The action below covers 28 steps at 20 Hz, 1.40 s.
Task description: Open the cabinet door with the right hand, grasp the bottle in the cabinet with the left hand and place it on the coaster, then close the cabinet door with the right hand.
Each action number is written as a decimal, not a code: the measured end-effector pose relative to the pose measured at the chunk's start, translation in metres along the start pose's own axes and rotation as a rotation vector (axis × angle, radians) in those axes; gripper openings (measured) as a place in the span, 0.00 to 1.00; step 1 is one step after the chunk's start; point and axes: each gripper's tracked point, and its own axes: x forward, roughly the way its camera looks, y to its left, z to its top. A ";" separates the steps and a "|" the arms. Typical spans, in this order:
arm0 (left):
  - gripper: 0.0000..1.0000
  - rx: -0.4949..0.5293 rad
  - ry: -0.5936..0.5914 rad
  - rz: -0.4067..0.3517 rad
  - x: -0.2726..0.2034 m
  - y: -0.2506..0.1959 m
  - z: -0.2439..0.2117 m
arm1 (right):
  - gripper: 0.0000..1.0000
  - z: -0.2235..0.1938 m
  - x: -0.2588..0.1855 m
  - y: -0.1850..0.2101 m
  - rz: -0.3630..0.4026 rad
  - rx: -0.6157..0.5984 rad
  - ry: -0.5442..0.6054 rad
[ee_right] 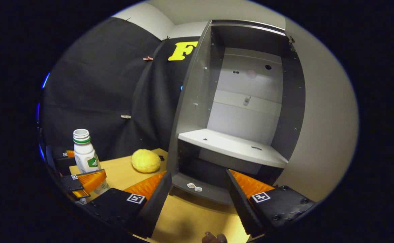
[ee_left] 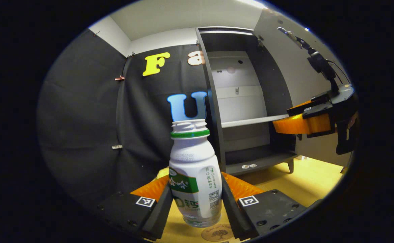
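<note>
Left gripper view, left claw (ee_left: 195,202) clenched on upright bottle (ee_left: 194,168), above coaster (ee_left: 217,233), right claw (ee_right: 197,195) released.

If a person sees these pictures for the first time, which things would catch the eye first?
Probably the white bottle, upright between the left gripper fingers, just above the round coaster on the yellow table. Next, the open cabinet with bare shelves, and a yellow sponge left of it.

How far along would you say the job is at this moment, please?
Done: the cabinet door stands open and the bottle is out. In hand: the left gripper holds the bottle just above the coaster. Left: release it, then the open right gripper closes the door.
</note>
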 end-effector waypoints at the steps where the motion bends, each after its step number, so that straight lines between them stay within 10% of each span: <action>1: 0.75 -0.012 0.027 -0.017 0.002 -0.010 -0.020 | 0.98 -0.015 0.004 0.003 -0.008 -0.002 0.022; 18: 0.77 0.064 -0.006 -0.049 -0.004 -0.042 -0.115 | 0.98 -0.052 -0.026 0.007 -0.058 -0.014 0.065; 22: 0.98 0.066 -0.032 -0.082 -0.005 -0.047 -0.108 | 0.98 -0.054 -0.033 0.011 -0.062 -0.018 0.084; 28: 0.96 0.122 -0.077 -0.084 -0.007 -0.039 -0.048 | 0.98 -0.022 -0.050 0.007 -0.077 -0.014 0.069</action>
